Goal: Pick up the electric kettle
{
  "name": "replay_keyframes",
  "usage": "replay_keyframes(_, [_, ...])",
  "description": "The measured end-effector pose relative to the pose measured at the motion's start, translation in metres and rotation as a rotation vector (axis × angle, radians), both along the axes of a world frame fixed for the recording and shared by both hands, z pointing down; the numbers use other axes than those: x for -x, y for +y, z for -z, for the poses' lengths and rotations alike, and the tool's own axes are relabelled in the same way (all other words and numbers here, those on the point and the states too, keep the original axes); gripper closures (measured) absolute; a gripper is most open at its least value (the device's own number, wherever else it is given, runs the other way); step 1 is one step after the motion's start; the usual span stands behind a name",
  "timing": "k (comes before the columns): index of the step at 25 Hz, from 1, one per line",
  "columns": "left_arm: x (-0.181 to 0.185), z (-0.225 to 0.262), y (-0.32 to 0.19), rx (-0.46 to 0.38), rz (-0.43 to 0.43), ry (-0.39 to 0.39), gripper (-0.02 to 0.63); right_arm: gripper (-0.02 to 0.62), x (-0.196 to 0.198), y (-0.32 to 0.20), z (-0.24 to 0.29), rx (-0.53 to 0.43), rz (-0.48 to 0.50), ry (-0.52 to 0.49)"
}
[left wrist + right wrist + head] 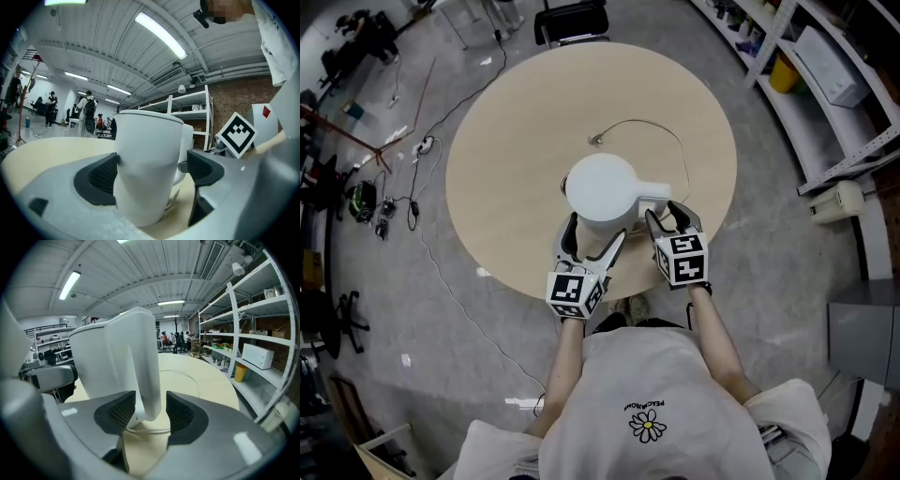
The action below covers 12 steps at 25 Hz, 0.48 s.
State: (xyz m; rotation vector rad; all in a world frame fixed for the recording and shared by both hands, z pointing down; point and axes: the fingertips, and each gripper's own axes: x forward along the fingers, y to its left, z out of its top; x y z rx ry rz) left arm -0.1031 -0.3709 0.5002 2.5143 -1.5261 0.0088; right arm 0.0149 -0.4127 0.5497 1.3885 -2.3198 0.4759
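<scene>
A white electric kettle [600, 186] stands near the front edge of the round beige table [506, 169], its handle [652, 191] pointing right. My left gripper [593, 234] reaches in from the front with its jaws on either side of the kettle's body [147, 164]. The left pad sits at the wall, and a gap shows at the right pad [204, 166]. My right gripper [666, 214] has the kettle's handle [147, 371] between its pads [180, 411], with a narrow gap on the right side. Both grippers [152, 173] [151, 411] are open.
The kettle's thin cable [661, 127] loops across the table behind it. Metal shelving [825, 84] with a yellow container [785, 73] lines the right side. A black chair [572, 19] stands beyond the table, and cords [412, 150] lie on the floor at left.
</scene>
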Motion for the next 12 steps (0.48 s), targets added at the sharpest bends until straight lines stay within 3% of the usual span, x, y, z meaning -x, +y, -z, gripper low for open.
replay_keyframes(4, [0.007, -0.006, -0.013, 0.013, -0.002, -0.017, 0.132, 0.405, 0.009, -0.012, -0.009, 0.012, -0.017, 0.013])
replay_keyframes(12, [0.0, -0.01, -0.027, 0.013, -0.085, 0.002, 0.074, 0.45, 0.01, -0.029, -0.026, 0.036, -0.083, 0.035])
